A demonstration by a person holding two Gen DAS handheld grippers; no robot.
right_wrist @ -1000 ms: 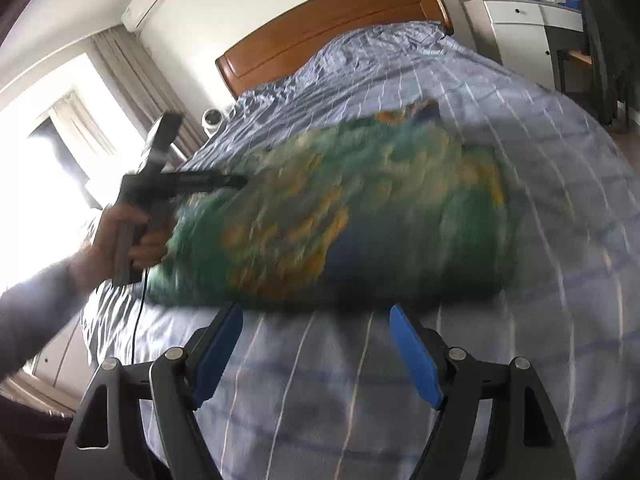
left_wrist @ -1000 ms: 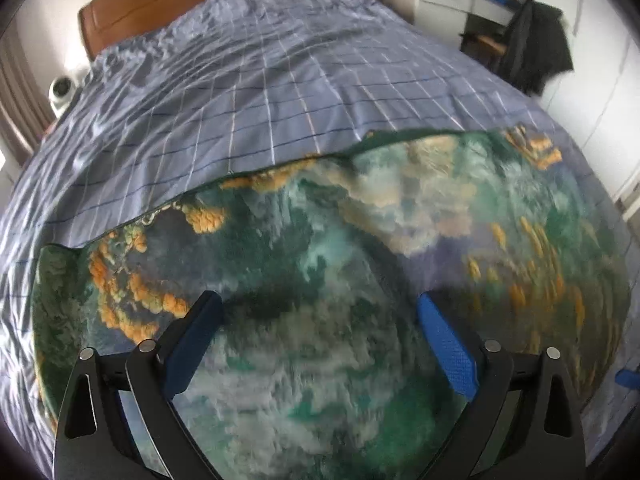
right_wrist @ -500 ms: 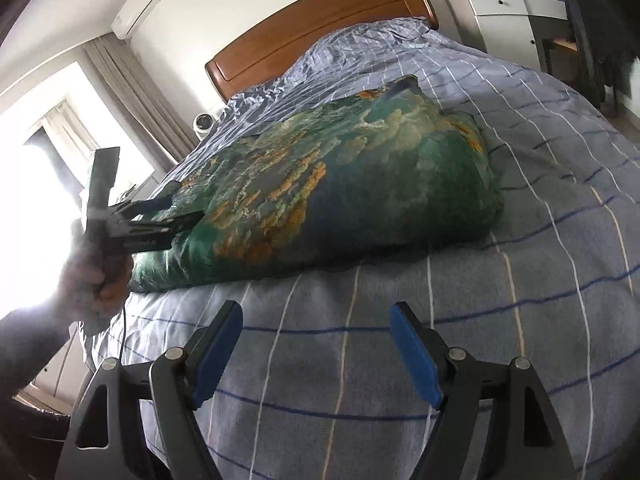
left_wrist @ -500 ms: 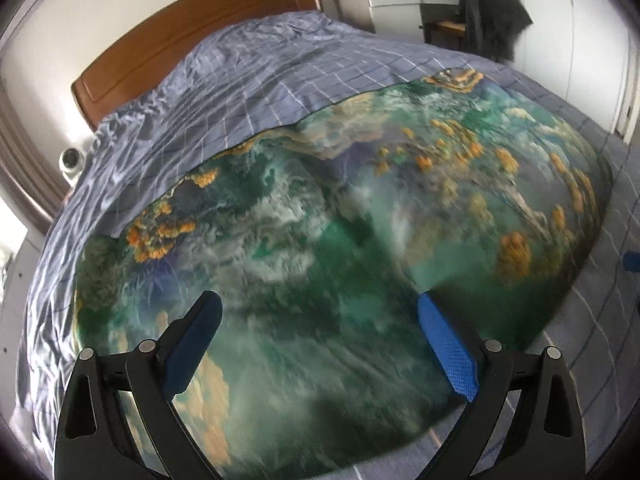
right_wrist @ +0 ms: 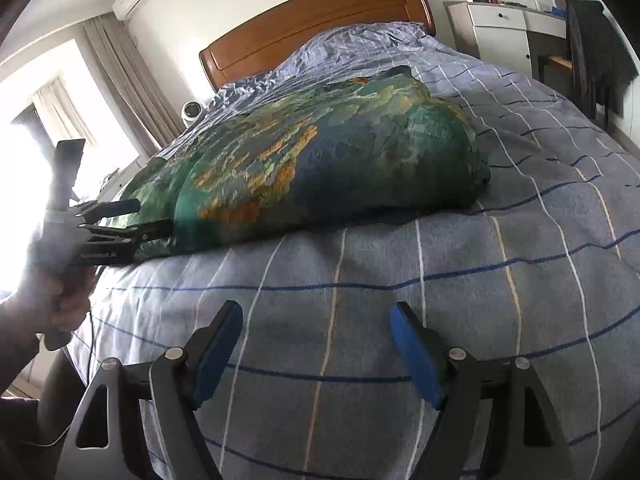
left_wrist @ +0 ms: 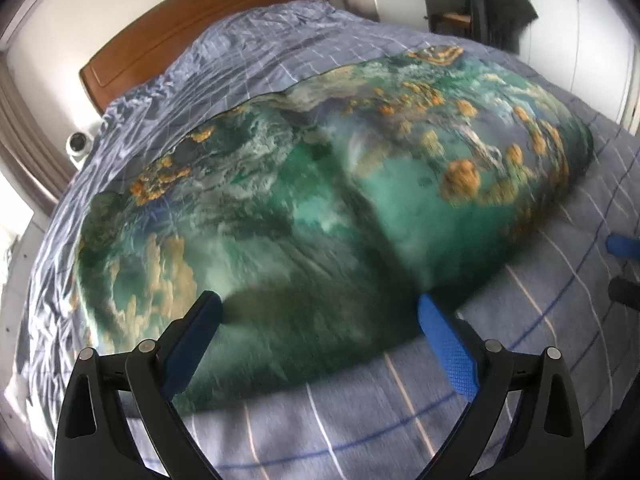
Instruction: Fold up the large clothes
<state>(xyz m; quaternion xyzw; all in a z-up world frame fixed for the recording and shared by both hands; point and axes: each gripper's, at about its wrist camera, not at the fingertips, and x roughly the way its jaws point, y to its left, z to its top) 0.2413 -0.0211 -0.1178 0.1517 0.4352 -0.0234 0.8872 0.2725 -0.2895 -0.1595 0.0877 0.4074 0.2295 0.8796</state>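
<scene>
Left wrist view, puffy printed garment (left_wrist: 320, 208), possibly quilted, both grippers' fingers (left_wrist: 448, 344) spread.

Blown-out window (right_wrist: 24, 168) glare, motion-blurred bedding, heavy fisheye edge warping.

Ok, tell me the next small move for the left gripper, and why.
Probably ease the left gripper forward and close on the near edge of the green garment. Its jaws stand open with that edge between them, nothing gripped, and the garment lies flat on the bedspread.
</scene>
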